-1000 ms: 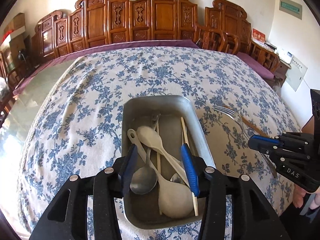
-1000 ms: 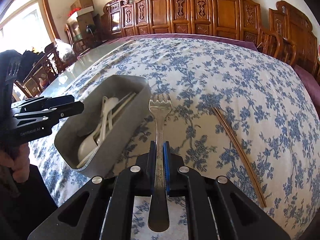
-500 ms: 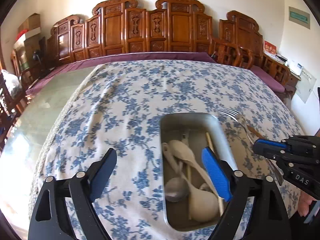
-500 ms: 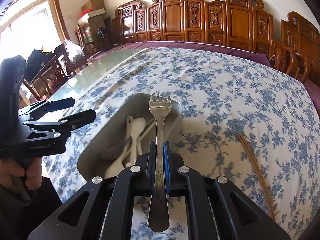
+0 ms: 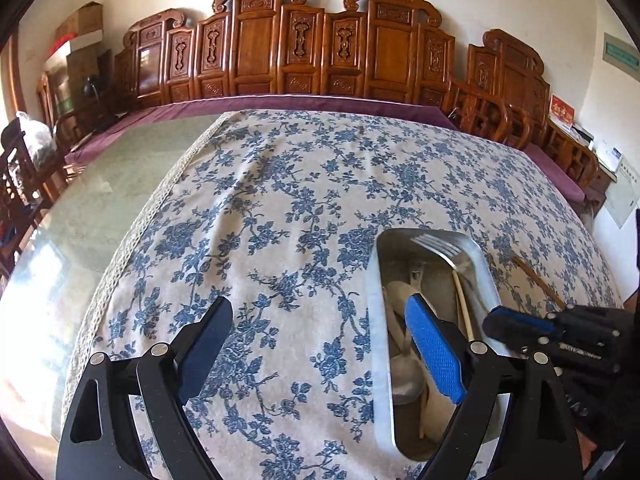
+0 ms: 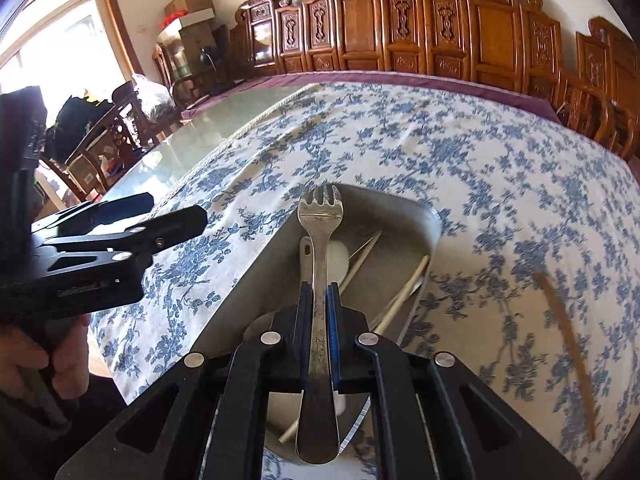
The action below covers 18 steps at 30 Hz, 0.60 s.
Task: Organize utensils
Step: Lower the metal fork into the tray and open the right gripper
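My right gripper [image 6: 319,300] is shut on a metal fork [image 6: 319,240] and holds it above the grey metal tray [image 6: 400,208], tines pointing away. The tray holds white spoons [image 6: 338,256], a metal spoon [image 5: 406,384] and a pale chopstick [image 6: 404,292]. In the left wrist view the fork's tines [image 5: 438,246] hang over the tray's far end [image 5: 424,233]. My left gripper [image 5: 316,344] is open and empty, left of the tray, its right finger [image 5: 434,354] over the tray. A brown chopstick [image 6: 568,340] lies on the cloth right of the tray.
The table has a blue floral tablecloth [image 5: 300,200] with bare glass [image 5: 100,208] at its left. Carved wooden chairs [image 5: 320,48] line the far side. The tray sits near the table's front edge.
My left gripper has opened wide and moved left off the tray. My right gripper has carried the fork left, from beside the tray to above it.
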Available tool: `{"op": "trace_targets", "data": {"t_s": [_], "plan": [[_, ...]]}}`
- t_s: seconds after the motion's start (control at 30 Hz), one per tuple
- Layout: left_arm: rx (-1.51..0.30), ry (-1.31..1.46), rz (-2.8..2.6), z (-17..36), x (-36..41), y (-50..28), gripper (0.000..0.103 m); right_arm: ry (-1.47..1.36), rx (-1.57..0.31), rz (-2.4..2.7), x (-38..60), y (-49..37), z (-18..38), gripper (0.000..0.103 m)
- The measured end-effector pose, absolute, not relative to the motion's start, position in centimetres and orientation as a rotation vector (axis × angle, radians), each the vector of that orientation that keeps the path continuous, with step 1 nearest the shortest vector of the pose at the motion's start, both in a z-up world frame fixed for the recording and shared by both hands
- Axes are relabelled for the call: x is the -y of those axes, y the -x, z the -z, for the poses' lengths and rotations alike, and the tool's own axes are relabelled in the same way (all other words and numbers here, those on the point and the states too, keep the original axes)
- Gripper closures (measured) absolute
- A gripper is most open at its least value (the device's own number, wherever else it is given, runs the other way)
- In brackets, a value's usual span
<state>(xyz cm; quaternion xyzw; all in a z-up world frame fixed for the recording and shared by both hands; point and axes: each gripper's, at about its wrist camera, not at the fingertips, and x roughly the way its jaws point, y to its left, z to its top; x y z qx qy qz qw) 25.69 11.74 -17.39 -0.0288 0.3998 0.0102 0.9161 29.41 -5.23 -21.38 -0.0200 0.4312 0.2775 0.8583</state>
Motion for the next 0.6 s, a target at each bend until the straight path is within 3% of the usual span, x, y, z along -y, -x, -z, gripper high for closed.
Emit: {"op": "trace_targets", "data": {"t_s": [0.6], "plan": [[-0.833, 0.079, -0.033, 17.6, -12.5, -25.8, 0.019, 0.018, -0.986, -0.558, 3.0, -30.7, 25.1, 0.093]]}}
